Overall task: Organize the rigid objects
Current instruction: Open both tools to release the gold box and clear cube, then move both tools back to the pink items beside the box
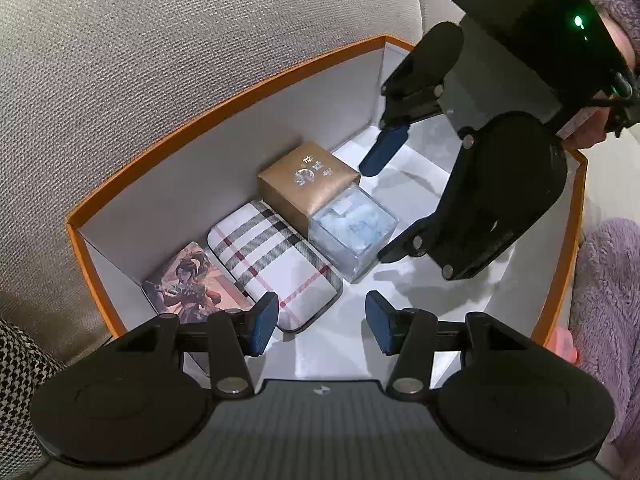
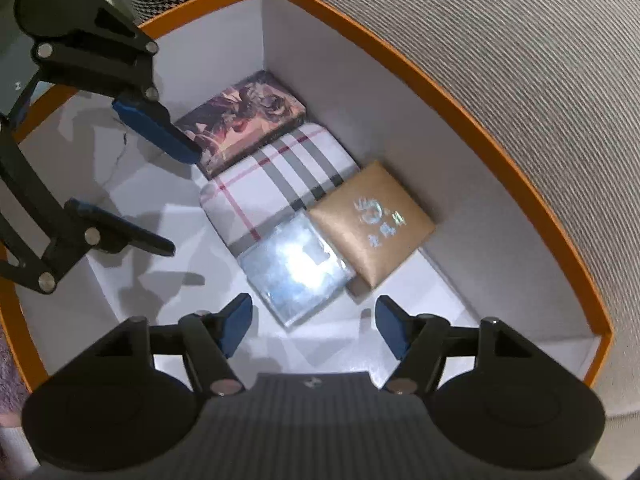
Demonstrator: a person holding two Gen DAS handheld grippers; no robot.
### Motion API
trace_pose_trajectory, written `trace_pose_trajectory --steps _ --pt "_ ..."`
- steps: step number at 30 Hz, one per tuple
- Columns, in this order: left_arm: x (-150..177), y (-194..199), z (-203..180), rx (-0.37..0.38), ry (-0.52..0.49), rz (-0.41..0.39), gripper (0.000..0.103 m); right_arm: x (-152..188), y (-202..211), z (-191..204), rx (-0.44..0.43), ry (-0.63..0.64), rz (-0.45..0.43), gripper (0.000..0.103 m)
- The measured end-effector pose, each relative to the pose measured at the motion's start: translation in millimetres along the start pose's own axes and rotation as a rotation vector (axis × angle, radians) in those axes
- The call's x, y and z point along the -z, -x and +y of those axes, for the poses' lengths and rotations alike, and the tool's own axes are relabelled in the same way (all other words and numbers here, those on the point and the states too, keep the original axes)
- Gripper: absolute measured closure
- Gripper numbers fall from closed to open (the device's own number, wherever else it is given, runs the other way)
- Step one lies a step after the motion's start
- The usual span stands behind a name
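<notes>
Box (image 1: pixel 224 104) | left gripper (image 1: pixel 322 322) above, jaws apart; right gripper (image 2: pixel 310 326) likewise, perhaps higher

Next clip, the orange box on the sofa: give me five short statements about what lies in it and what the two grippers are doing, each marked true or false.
1. The orange box holds four items. True.
2. The plaid case lies between the illustrated box and the gold box. True.
3. The left gripper is shut on the plaid case. False: it is open and holds nothing.
4. The clear box sits outside the orange box. False: it is inside, beside the gold box.
5. The right gripper is open. True.
</notes>
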State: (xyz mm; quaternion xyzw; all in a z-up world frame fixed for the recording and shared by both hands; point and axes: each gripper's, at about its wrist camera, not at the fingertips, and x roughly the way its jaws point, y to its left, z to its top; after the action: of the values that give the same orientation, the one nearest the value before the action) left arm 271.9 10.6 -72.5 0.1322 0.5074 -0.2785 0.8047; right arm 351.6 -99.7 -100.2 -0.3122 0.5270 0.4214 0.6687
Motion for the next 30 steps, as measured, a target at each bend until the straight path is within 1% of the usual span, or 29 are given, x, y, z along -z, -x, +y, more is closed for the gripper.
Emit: trace_pose_trajectory --steps 3,10,14,17,20,25,27,30 --pt "-1 0 1 -0.001 -0.002 -0.002 0.043 -3 -2 2 0.019 0.034 -0.006 0.031" --pt "-2 0 -1 -0.007 0.003 -0.002 0.043 0 1 1 0.02 0.019 -0.014 0.032" --pt "-2 11 -8 -0.008 -0.005 -0.025 0.043 2 7 3 0.033 0.005 -0.007 0.031" --pt "-1 27 -15 -0.018 0.004 -0.057 0.043 6 20 6 0.039 -0.027 -0.027 0.031" --pt "3 52 -26 -0.027 0.021 -0.11 0.043 14 43 12 0.048 -0.08 -0.077 0.031" --pt "18 98 -53 -0.011 0.058 -0.216 0.043 39 93 39 0.101 -0.176 -0.203 0.031" --pt "29 113 -67 -0.005 0.079 -0.241 0.043 55 112 53 0.121 -0.228 -0.259 0.031" --pt "49 126 -90 0.008 0.118 -0.257 0.043 81 136 72 0.156 -0.333 -0.334 0.032"
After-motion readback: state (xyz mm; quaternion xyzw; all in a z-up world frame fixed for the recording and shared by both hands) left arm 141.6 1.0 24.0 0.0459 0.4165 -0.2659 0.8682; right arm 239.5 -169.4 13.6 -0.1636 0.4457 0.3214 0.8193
